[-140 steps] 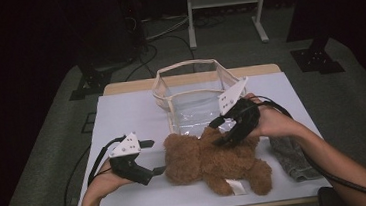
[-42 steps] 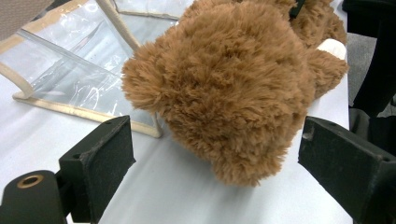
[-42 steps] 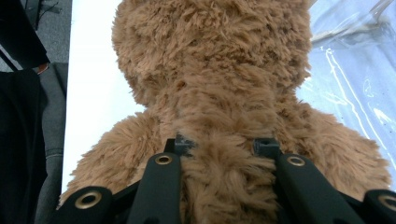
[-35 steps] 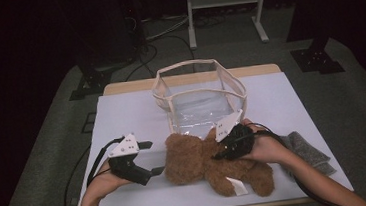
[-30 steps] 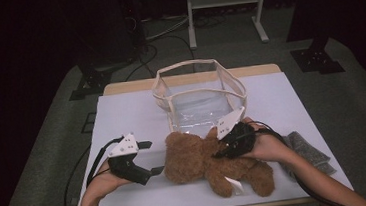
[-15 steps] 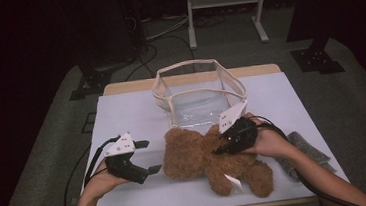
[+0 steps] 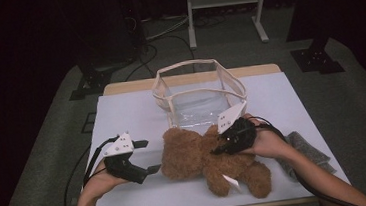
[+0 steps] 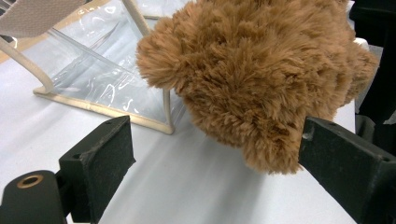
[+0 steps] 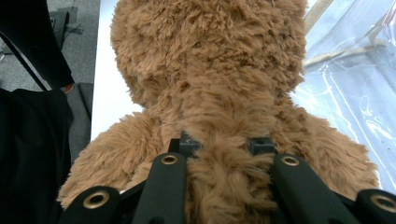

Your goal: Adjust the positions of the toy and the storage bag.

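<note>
Teddy bear: brown plush teddy bear point(image 7: 211, 160) lay on the white desk point(image 7: 136, 107), near its front edge, head toward the left, legs toward the right.
Right gripper: right gripper point(image 9: 222, 144) had its jaws pinched into the fur at the bear's back, just below the neck; they had just been closing, with a fold of plush between them.
Left gripper: left gripper point(image 8: 212, 154) sat just left of the bear's head, jaws spread wide, one on each side of the head's near edge, not pressing it.
Clear bag: clear bag point(image 7: 198, 94) with cream trim stood open just beyond the bear.
Grey cloth: grey cloth point(image 7: 308, 152) lay at the desk's right edge, under the right forearm.
</note>
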The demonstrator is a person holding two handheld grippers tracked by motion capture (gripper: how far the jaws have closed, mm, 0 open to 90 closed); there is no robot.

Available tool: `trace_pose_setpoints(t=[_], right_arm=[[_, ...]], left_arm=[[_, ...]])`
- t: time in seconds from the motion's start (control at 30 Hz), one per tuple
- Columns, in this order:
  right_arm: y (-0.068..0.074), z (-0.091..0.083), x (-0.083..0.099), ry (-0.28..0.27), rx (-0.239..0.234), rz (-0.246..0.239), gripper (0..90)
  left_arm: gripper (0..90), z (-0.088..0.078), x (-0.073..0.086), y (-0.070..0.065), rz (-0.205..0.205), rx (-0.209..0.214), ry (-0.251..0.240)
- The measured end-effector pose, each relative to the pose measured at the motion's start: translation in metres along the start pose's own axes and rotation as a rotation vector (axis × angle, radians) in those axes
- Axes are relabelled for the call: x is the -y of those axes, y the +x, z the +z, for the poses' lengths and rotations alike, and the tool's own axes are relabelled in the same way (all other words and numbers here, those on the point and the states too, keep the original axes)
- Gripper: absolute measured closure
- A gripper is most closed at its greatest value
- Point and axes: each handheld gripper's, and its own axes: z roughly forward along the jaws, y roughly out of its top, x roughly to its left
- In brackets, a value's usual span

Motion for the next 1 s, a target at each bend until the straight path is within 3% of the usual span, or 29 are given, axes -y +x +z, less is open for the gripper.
trace_pose_setpoints(t=[0.57, 1.0], right_arm=[[0.004, -0.009, -0.008, -0.033, -0.001, -0.02, 75.9], [-0.001, -0.033, -0.031, -0.071, 0.002, -0.031, 75.8]], left_arm=[[9.4, -0.005, 0.003, 0.003, -0.01, -0.013, 0.0], [9.4, -0.017, 0.007, 0.007, -0.028, -0.036, -0.024]])
